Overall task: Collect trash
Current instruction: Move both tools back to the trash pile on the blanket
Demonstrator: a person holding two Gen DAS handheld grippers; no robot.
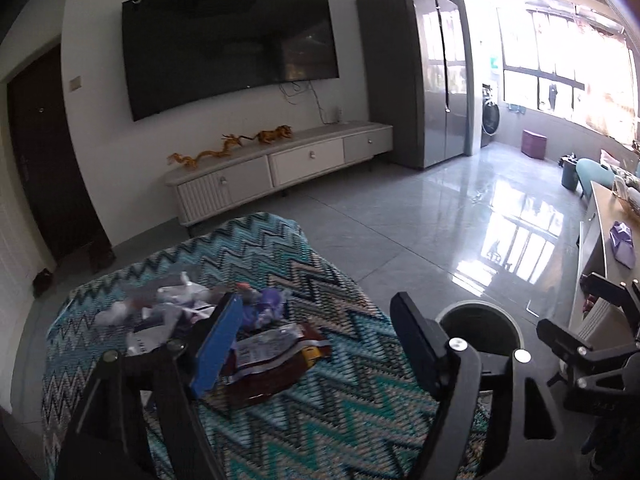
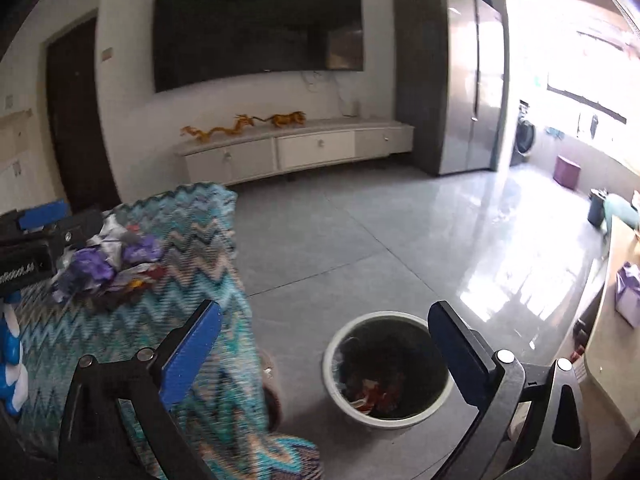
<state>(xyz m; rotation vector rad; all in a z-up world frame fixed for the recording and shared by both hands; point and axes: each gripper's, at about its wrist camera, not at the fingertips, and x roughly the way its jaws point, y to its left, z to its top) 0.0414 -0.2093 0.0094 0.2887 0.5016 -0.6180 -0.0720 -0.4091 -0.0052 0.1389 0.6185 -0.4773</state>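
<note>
A heap of crumpled wrappers and paper lies on a surface draped with a teal zigzag cloth, with a dark red snack packet at its near edge. My left gripper hovers open over the cloth just in front of the heap, nothing between its fingers. On the floor to the right stands a round bin with a white rim and scraps inside. My right gripper is open and empty above the bin's near-left side. The heap and left gripper also show in the right wrist view.
A long white TV cabinet stands under a wall-mounted TV, a grey fridge to its right. Glossy tiled floor stretches between. A light table edge with a purple item runs along the right.
</note>
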